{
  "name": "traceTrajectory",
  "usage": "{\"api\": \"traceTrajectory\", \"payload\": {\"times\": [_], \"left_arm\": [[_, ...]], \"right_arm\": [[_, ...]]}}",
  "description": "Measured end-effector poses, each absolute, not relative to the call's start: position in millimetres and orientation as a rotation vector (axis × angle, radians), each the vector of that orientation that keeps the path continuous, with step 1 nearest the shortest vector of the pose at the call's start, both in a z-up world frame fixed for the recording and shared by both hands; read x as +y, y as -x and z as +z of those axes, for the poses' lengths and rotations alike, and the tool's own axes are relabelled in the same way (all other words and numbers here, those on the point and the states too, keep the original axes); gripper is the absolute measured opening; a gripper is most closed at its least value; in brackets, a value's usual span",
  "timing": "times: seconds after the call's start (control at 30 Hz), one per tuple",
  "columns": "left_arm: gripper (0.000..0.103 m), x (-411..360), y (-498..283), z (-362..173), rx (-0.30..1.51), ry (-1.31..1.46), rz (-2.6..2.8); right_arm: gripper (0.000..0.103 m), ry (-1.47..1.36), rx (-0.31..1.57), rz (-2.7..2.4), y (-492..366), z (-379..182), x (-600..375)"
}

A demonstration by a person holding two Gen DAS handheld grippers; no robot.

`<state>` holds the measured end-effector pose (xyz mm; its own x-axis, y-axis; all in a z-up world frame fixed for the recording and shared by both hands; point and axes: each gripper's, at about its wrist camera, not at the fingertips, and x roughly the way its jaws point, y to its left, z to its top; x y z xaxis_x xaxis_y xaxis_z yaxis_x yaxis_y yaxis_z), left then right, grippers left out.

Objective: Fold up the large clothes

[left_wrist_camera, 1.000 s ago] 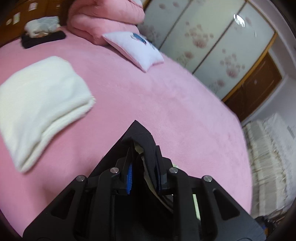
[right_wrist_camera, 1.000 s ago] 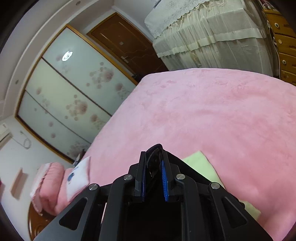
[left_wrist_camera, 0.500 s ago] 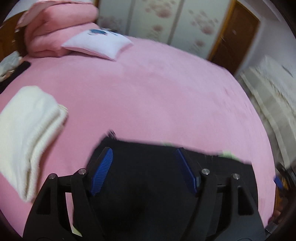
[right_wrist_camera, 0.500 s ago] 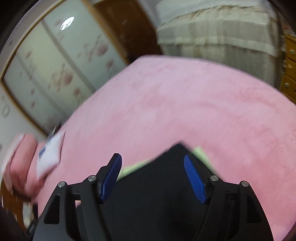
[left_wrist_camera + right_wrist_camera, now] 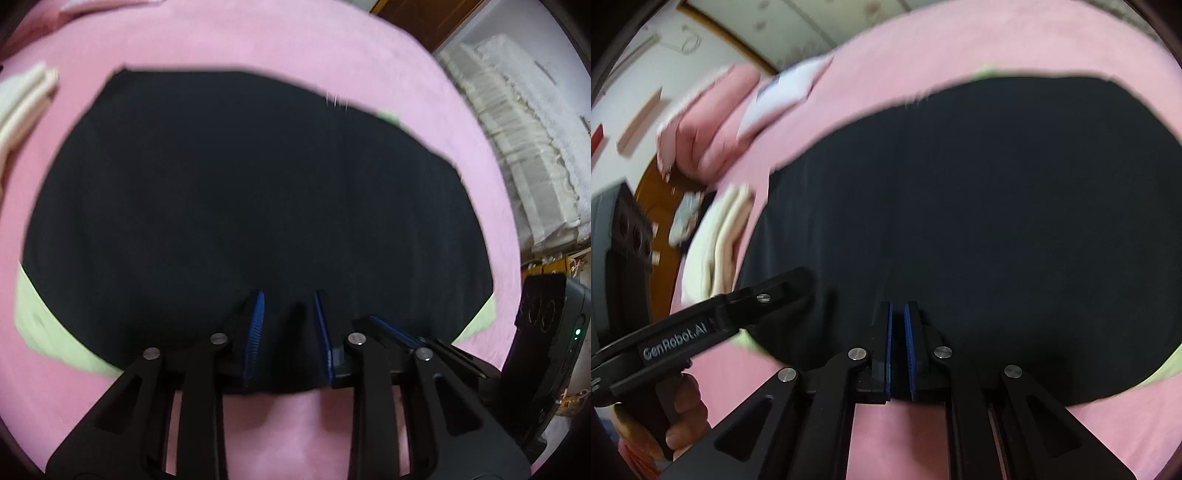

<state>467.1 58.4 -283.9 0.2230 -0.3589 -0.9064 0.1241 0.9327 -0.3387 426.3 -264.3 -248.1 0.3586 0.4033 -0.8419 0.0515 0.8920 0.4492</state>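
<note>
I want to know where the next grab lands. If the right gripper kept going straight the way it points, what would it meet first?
Most likely the near edge of the black garment on the pink bed. The right gripper points down at it, jaws nearly shut after closing; contact is unclear.

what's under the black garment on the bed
A light green cloth lies under the black garment, showing only at its corners. Both rest on the pink bed cover. The rest of the green cloth is covered.
</note>
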Motion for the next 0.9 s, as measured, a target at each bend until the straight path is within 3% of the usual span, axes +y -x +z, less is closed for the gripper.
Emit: {"api": "traceTrajectory", "payload": {"times": [0.17, 0.23, 0.3, 0.4, 0.67, 0.83, 0.9], "left_arm": [[0.019, 42, -448, -319, 1.353, 0.118, -0.263], [0.015, 35, -444, -329, 1.343, 0.086, -0.198], [0.014, 35, -443, -332, 1.328, 0.071, -0.156], [0.005, 50, -434, -329, 1.296, 0.025, -0.003], [0.001, 146, -411, -340, 1.278, 0.157, 0.183], [0.001, 152, -404, -333, 1.251, 0.151, 0.190], [0.001, 144, -396, -329, 1.254, 0.143, 0.199]], "right_arm": [[0.006, -0.504, 1.253, 0.301, -447, -287, -276], [0.000, -0.531, 1.272, 0.307, -452, -303, -287], [0.000, -0.561, 1.276, 0.351, -460, -314, -298], [0.000, -0.478, 1.227, 0.325, -455, -313, -322], [0.000, -0.447, 1.127, -0.096, -423, -303, -463], [0.000, -0.549, 1.075, -0.247, -410, -303, -535], [0.000, -0.450, 1.092, -0.253, -420, -300, -533]]}}
